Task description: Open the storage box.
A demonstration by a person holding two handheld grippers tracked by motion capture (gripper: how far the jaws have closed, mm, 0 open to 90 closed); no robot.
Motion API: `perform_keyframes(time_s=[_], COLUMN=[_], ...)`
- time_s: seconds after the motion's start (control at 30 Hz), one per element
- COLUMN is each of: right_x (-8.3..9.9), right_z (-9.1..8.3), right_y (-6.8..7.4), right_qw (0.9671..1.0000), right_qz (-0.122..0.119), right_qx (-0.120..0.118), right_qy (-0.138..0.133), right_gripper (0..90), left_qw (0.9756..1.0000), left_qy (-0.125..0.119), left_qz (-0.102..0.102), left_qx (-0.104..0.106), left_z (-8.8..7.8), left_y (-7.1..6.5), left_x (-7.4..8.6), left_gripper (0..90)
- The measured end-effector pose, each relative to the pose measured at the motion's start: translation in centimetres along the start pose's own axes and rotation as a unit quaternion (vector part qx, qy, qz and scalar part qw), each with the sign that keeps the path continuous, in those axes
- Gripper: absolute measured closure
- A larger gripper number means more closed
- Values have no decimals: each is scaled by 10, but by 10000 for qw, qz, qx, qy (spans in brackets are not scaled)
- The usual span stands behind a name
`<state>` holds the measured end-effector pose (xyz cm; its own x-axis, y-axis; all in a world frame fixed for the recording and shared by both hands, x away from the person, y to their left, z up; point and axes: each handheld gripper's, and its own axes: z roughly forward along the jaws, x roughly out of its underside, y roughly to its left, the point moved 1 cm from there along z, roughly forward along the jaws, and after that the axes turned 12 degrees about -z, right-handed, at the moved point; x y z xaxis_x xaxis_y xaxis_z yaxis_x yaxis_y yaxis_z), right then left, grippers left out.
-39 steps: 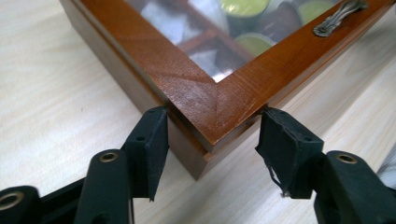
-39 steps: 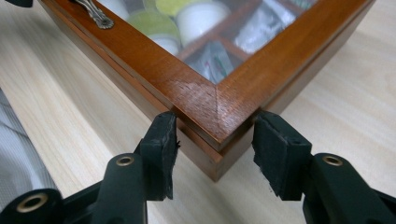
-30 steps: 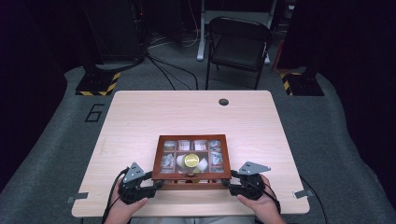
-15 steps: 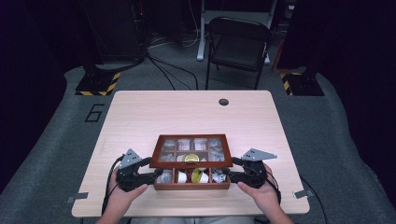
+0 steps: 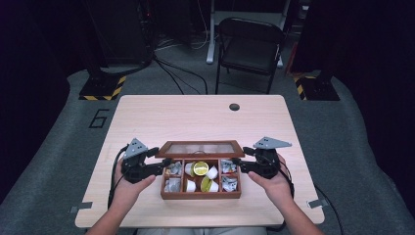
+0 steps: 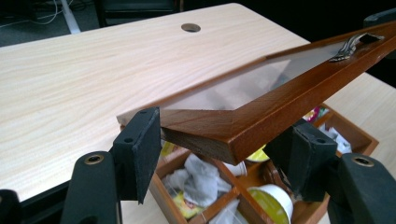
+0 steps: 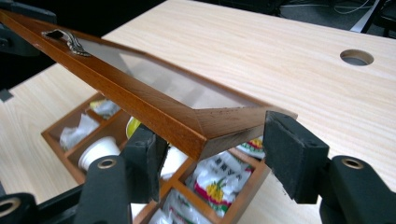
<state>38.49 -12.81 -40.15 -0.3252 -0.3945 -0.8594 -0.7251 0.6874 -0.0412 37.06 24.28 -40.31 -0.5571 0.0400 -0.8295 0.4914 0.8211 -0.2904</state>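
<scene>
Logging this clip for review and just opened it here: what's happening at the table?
A person is working a hinged wooden box on the table with two handheld grippers. The left gripper and right gripper each straddle a front corner of the glass-paned lid, which stands raised off the box. Neither pair of jaws looks fully clamped. The open compartments show small coffee pods in the middle and crumpled packets at the sides.

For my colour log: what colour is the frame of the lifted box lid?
Reddish-brown polished wood, the lid frame around a clear pane; clearest in the left gripper view.
</scene>
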Motion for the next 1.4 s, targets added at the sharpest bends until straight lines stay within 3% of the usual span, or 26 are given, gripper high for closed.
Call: perform_keyframes(time_s=[0.2, 0.4, 0.53, 0.67, 1.0, 1.4], right_x=[-13, -26, -35, -43, -64, -77], right_z=[3, 8, 13, 18, 31, 42], right_y=[-7, -15, -20, -27, -35, -48], right_qw=[10000, 9998, 9997, 9996, 9995, 9991], right_qz=[-27, -58, -74, -11, 34, 265], right_qx=[59, 114, 195, 230, 286, 308], right_qy=[-68, -116, -140, -169, -134, -89], right_gripper=[409, 421, 428, 428, 395, 388], left_qw=[10000, 9996, 9996, 9991, 9991, 9989], left_qy=[-78, -170, -208, -329, -304, -326], left_qz=[-18, -220, -182, -245, -262, -285], left_qx=[4, 42, 2, -49, -102, -161], left_z=[2, 6, 8, 16, 28, 41], left_y=[3, 9, 10, 14, 17, 23], left_x=[-11, -28, -36, -48, -67, -83], left_gripper=[374, 396, 405, 403, 398, 391])
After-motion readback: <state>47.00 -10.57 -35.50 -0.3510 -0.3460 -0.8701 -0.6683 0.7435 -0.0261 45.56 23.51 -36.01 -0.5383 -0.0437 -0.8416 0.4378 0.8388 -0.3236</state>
